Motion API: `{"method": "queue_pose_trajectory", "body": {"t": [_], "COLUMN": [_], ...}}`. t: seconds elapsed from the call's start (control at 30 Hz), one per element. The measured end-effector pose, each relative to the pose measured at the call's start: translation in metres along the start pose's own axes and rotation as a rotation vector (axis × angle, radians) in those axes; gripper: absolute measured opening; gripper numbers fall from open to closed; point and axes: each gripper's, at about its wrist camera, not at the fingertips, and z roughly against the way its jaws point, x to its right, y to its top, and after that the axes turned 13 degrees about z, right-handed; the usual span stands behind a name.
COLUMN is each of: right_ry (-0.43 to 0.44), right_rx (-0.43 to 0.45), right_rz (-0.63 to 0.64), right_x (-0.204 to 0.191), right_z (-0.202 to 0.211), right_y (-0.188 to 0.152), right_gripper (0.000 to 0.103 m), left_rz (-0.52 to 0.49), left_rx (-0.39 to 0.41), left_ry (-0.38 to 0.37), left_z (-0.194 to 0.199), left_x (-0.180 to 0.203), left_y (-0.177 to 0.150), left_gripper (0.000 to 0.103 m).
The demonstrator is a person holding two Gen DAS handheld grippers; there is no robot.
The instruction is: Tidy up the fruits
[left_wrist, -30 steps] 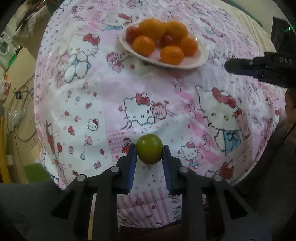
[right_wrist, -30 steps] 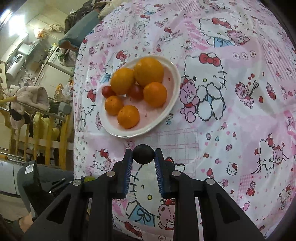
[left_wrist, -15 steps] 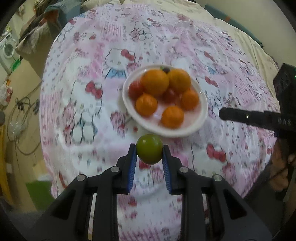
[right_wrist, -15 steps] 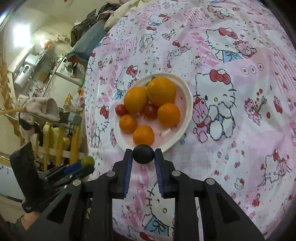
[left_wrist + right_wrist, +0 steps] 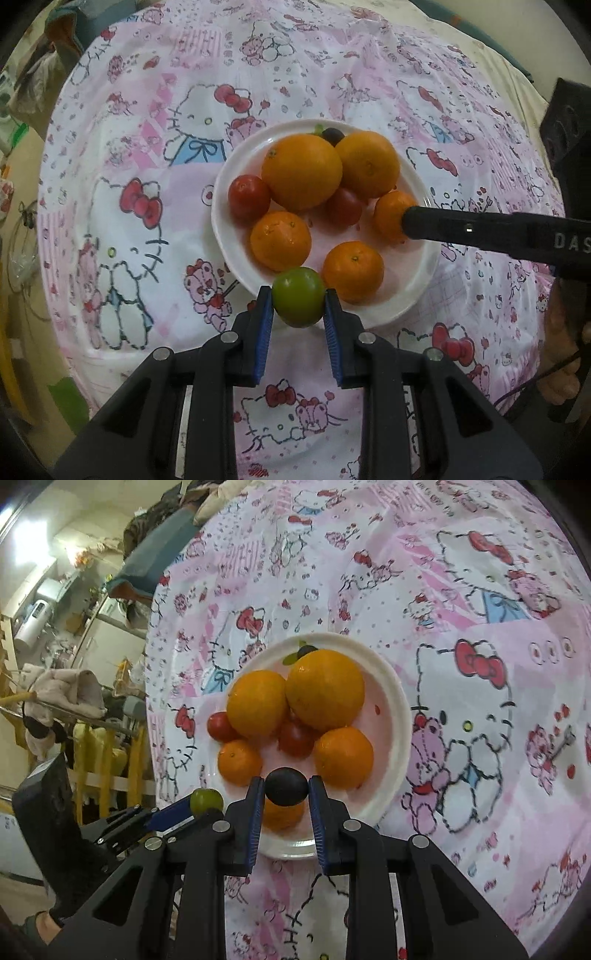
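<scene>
A white plate (image 5: 229, 195) on a pink cartoon-cat tablecloth holds several oranges (image 5: 301, 171), red tomatoes (image 5: 248, 197) and a dark grape (image 5: 332, 134) at its far rim. My left gripper (image 5: 298, 297) is shut on a green fruit (image 5: 298, 295), held over the plate's near rim. My right gripper (image 5: 286, 787) is shut on a dark round fruit (image 5: 286, 786), held over the near part of the plate (image 5: 391, 686). The right gripper's finger (image 5: 461, 229) reaches in over the plate's right side in the left wrist view. The left gripper with the green fruit (image 5: 206, 800) shows at the plate's left in the right wrist view.
The round table (image 5: 129, 110) drops off at its edge on all sides. Beyond its left edge in the right wrist view are a clothes rack with garments (image 5: 62, 694) and household clutter (image 5: 40, 609). A hand (image 5: 561, 354) holds the right gripper at the lower right.
Both grippers have moved in toward the plate with their fruits still held. The plate now sits much closer and larger in both views, with the fruits over its rim.
</scene>
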Motion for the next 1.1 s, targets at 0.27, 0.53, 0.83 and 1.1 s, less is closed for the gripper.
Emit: {"method": "queue_pose_trajectory", "body": {"t": [0.27,0.53,0.83,1.1], "right_ry": [0.023,-0.030,-0.136,-0.180], "right_rx": [0.004,0.051,0.103,0.144], "right_rz": [-0.011,0.008,0.005,0.035], "right_x": [0.000,0.001,0.004,-0.001], "right_z": [-0.011,0.007,0.019,0.025], "right_y": [0.010,0.011,0.009,0.011], "right_gripper": [0.029,0.029,0.075,0.089], "left_rz": [-0.019,-0.033,-0.039,-0.028], "left_rx": [-0.002,-0.002,-0.016,0.034], "left_ry": [-0.002,-0.009,-0.009,-0.031], "left_z": [-0.006,-0.007,-0.010,0.007], "left_x": [0.002,0.013,0.017,0.013], "left_y": [0.002,0.004,0.004,0.003], "left_gripper": [0.023,0.024,0.063,0.076]}}
